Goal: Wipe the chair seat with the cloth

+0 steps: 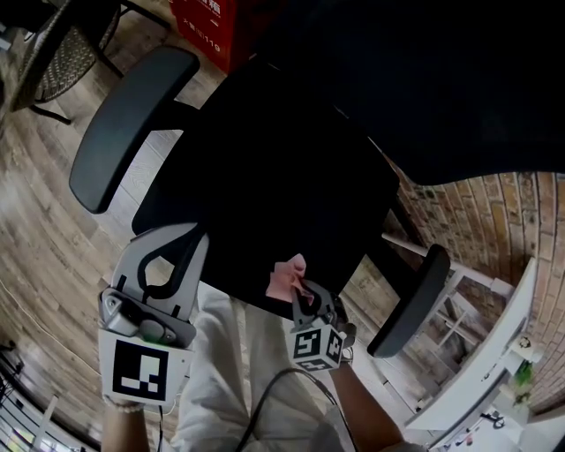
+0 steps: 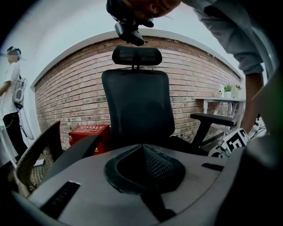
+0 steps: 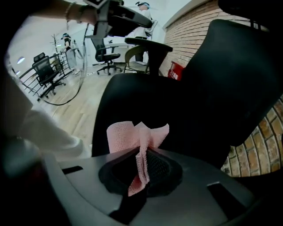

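Observation:
A black office chair fills the head view, its seat [image 1: 265, 194] dark and flat with a grey armrest [image 1: 132, 124] at the left and another [image 1: 415, 300] at the right. My right gripper [image 1: 300, 287] sits at the seat's near edge, shut on a pink cloth [image 1: 287, 275]. In the right gripper view the cloth [image 3: 139, 141] bunches up between the closed jaws, above the seat [image 3: 146, 101]. My left gripper [image 1: 168, 260] hangs off the seat's near left corner, shut with nothing in it. The left gripper view faces the chair's backrest [image 2: 139, 106].
A red box [image 1: 212, 26] stands on the wooden floor beyond the chair, next to a brick wall [image 2: 199, 88]. A wicker chair [image 1: 62, 48] is at the far left. White shelving [image 1: 494, 353] stands at the right. A person [image 2: 11, 97] stands far left.

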The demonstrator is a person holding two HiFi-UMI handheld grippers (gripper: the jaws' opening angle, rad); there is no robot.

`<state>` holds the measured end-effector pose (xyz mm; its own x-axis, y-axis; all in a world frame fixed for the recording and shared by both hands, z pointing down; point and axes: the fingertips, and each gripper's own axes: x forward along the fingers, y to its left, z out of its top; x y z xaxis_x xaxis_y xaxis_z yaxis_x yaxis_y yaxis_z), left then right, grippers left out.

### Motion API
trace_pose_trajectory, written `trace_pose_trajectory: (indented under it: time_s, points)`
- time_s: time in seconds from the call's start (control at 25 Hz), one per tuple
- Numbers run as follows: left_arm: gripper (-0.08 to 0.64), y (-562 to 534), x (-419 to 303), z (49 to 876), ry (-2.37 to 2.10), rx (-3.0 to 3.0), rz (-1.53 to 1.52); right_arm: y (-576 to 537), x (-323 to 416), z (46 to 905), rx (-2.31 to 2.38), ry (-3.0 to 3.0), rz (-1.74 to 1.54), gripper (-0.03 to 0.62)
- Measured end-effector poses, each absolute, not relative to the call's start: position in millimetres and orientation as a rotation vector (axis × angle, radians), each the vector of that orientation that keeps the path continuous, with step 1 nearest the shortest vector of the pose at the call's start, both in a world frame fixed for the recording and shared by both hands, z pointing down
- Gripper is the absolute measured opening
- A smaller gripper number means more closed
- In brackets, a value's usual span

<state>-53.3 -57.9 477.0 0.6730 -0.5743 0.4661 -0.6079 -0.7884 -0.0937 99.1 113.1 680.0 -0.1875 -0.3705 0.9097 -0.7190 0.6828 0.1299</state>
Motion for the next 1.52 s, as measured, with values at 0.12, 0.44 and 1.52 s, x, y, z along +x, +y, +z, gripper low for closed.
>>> trace_pose_trajectory:
  time_s: [0.12, 0.44, 1.52]
  points:
    - [0.018, -57, -48, 477, -0.982, 2.812, 0.742, 148, 95, 677, 0.823, -1.806, 0.449, 0.055]
    - [0.018, -55, -39, 480, -0.942, 2.826, 0.738, 172, 117, 672, 0.981, -1.693, 0.554, 0.055]
    - [0.018, -69, -30, 499, -0.880, 2.827, 0.762, -60, 301, 689, 1.552, -1.201, 0.470, 0.055]
